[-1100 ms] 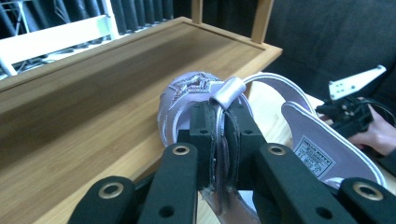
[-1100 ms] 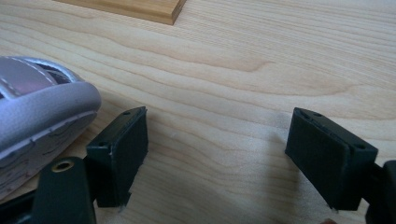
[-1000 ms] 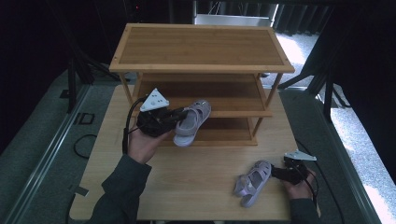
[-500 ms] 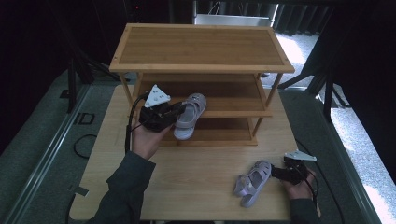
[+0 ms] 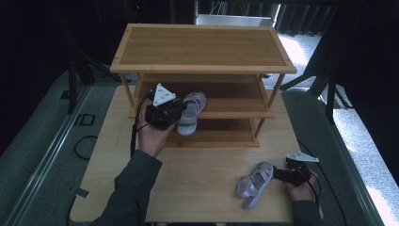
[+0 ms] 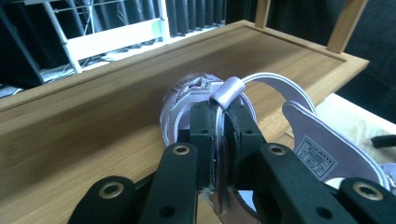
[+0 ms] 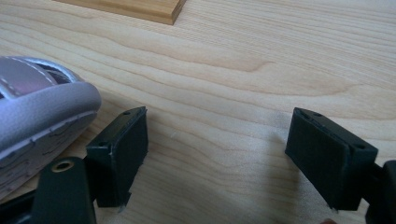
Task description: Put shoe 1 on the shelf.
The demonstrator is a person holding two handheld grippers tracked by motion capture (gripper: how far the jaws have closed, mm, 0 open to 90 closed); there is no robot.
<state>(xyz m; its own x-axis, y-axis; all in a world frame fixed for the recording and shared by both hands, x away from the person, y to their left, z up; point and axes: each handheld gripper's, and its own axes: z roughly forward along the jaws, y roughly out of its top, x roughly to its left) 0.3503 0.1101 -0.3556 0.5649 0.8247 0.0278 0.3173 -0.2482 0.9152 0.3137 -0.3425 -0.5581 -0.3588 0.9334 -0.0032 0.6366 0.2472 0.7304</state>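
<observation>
A lilac sandal hangs at the front of the wooden rack's middle shelf, toe over the shelf, heel past its front edge. My left gripper is shut on its heel strap. In the left gripper view the black jaws pinch the strap of the sandal just above the shelf board; I cannot tell whether it touches. A second lilac sandal lies on the table at the front right. My right gripper sits low beside its heel, open, with that sandal outside its left jaw.
The three-tier wooden rack stands at the back of the light wooden table; its top and bottom shelves are bare. A corner of the rack's base lies ahead of the right gripper. Dark floor and cables surround the table.
The left gripper has lifted the sandal up and farther in toward the middle shelf. The right gripper and the second sandal have stayed put.
</observation>
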